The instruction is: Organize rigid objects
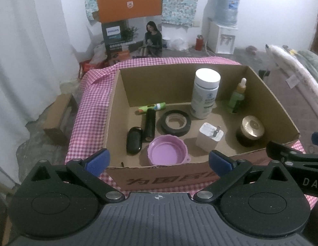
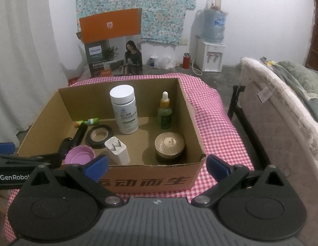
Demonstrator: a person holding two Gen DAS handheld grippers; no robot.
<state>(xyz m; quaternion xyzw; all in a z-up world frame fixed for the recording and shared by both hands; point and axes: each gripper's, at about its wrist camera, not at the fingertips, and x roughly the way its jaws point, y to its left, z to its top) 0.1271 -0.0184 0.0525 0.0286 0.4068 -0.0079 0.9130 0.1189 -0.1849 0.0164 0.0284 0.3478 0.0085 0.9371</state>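
Observation:
An open cardboard box (image 1: pixel 179 176) (image 2: pixel 150 182) stands on a pink checked cloth. Inside are a white bottle (image 1: pixel 206 93) (image 2: pixel 124 108), a green dropper bottle (image 1: pixel 239 96) (image 2: pixel 165 112), a gold-lidded jar (image 1: pixel 251 130) (image 2: pixel 169 147), a white charger (image 1: pixel 210 136) (image 2: pixel 117 150), a black tape roll (image 1: pixel 175 123) (image 2: pixel 99 135), a purple lid (image 1: pixel 167 152) (image 2: pixel 79 154), a black case (image 1: pixel 134 140), a black tube (image 1: pixel 149 124) and a green stick (image 1: pixel 151 107). My left gripper (image 1: pixel 159 161) and right gripper (image 2: pixel 156 166) are open and empty, just in front of the box's near wall.
The pink checked cloth (image 1: pixel 87 110) (image 2: pixel 216 135) covers the table. A bed (image 2: pixel 282 110) stands to the right. A Philips carton (image 1: pixel 132 22), a water dispenser (image 1: pixel 222 28) and a small cardboard box (image 1: pixel 60 116) stand on the floor behind and to the left.

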